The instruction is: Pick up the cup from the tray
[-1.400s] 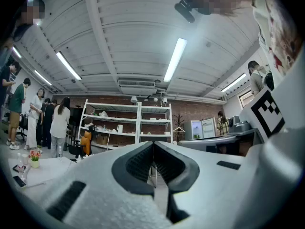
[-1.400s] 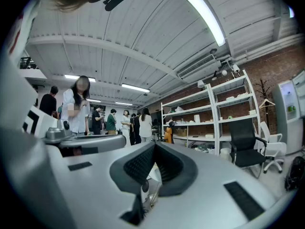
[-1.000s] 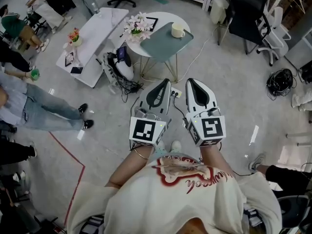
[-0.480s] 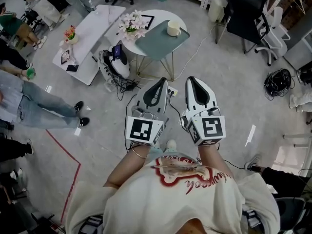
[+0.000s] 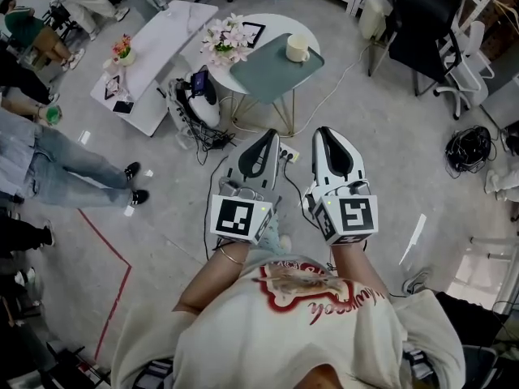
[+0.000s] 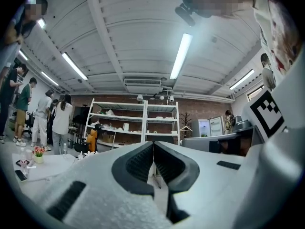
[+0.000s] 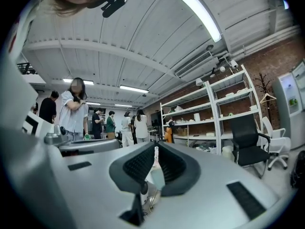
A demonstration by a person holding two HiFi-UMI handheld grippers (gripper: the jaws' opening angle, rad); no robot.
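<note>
The cup (image 5: 297,49) stood on a green tray (image 5: 263,75), at the tray's far right corner, on a round white bench (image 5: 280,24) well ahead of the person holding the tools. A bunch of pale flowers (image 5: 229,39) sat at the bench's left edge, covering part of the tray's corner. The left tongs (image 5: 271,135) and right tongs (image 5: 325,131) hung side by side above the floor, well short of the bench, both pressed shut with nothing between them.

Much stayed out of reach of the cameras. Both gripper views tilted up at ceiling lights and metal shelving (image 6: 143,123), and only a pale green sliver, too narrow to identify, showed through the slot behind the right tongs' pads. Bystanders at the head view's left edge were cut off, one in jeans (image 5: 49,168) visible only from the waist down.

Against the frame a second earlier, the tongs kept the same closed, paired pose and the cup had not shifted on its tray; only the view itself had drifted slightly.
</note>
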